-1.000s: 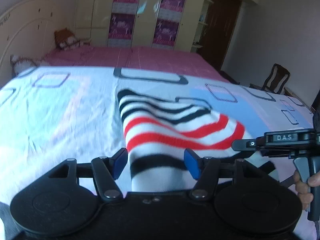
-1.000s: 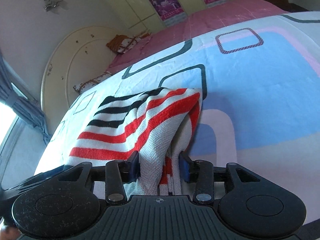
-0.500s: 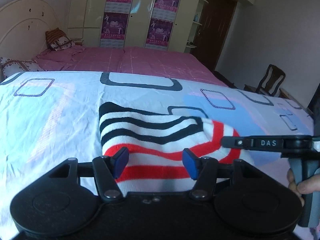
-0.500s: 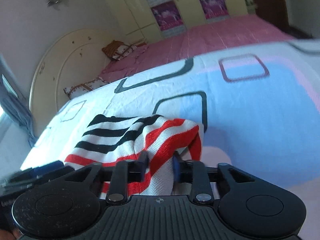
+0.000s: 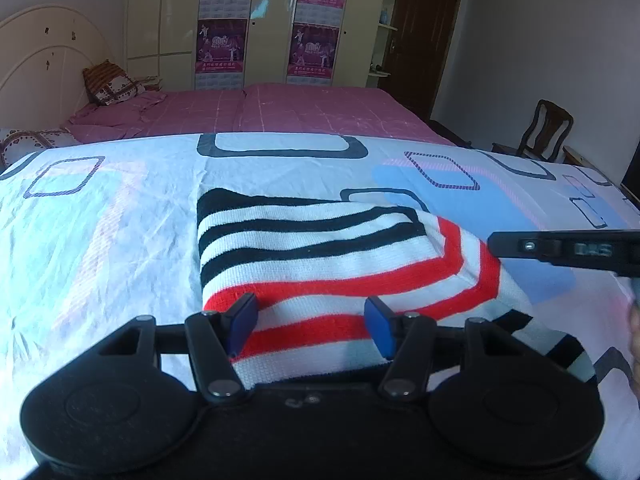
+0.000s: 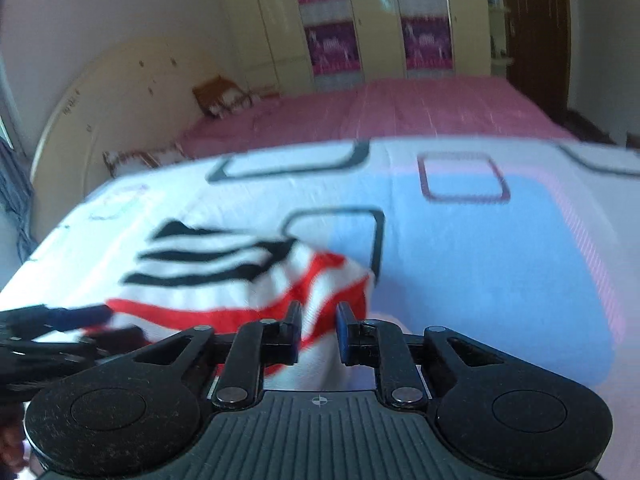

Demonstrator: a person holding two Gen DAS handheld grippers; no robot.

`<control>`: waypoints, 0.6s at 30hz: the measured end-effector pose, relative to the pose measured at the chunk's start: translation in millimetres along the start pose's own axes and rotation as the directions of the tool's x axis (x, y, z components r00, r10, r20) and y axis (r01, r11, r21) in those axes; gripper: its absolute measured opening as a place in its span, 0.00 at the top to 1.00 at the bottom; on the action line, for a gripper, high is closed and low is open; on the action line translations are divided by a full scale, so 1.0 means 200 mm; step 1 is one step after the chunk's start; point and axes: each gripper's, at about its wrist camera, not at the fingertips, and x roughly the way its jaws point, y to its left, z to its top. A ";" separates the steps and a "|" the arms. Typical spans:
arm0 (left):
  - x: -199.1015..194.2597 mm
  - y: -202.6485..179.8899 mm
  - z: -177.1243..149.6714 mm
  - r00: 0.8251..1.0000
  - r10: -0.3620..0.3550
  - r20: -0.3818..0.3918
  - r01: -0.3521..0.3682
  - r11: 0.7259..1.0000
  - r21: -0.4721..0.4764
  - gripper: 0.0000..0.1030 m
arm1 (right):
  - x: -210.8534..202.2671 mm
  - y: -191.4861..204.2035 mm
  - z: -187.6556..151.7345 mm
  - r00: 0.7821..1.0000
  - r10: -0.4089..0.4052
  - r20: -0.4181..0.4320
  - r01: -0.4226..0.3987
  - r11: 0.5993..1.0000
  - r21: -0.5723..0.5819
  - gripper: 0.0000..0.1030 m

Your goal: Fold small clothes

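Right hand-held gripper (image 6: 318, 330) has its jaws drawn narrow with a bunched fold of the striped garment (image 6: 248, 280) standing between the blue pads; the cloth fills the gap, so this reads as a pinch on the garment's right edge, though motion blur in this view hides the exact contact. Left hand-held gripper (image 5: 310, 326) stands at a middling width, its pads (image 5: 244, 320) set over the red-and-white stripes at the near edge; the knit passes between and beneath the jaws, and the left-wrist view does not settle whether the pads press on it or only straddle it. Garment (image 5: 320, 256) lies on the bed (image 5: 120, 240), on a white sheet printed with rounded rectangles, with its black-striped end farthest from the cameras and its red-striped end nearest. One layer is laid over another along the right side, where the red bands curve round a rounded corner, so a first fold appears to be in place. Holding one gripper at each near corner keeps the edge taut and level, which lets the cloth be carried over as a flat panel rather than a crumpled bundle. From the left-wrist view the other tool's black body (image 5: 568, 250) crosses the right margin just beside the garment's red corner. A pink bed (image 5: 300, 112), a pillow (image 5: 112, 88), a wardrobe with posters (image 5: 264, 20) and a chair (image 5: 548, 128) lie beyond, well apart from the work. Judged from this layout, a further fold toward the black-striped end is the likely next step.
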 end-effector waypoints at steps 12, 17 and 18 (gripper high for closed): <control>-0.18 -0.05 -0.07 1.000 0.015 0.014 -0.015 0.999 0.046 0.44 | -0.03 0.16 -0.22 0.996 -0.027 -0.080 0.019 0.995 -0.101 0.84; -0.17 -0.06 -0.14 0.998 0.068 0.012 -0.069 0.994 0.087 0.43 | 0.00 0.17 -0.26 0.996 -0.041 -0.080 0.032 0.994 -0.107 0.84; -0.17 -0.06 -0.15 0.997 0.072 0.016 -0.073 0.993 0.091 0.42 | 0.00 0.16 -0.26 0.996 -0.036 -0.078 0.029 0.995 -0.093 0.84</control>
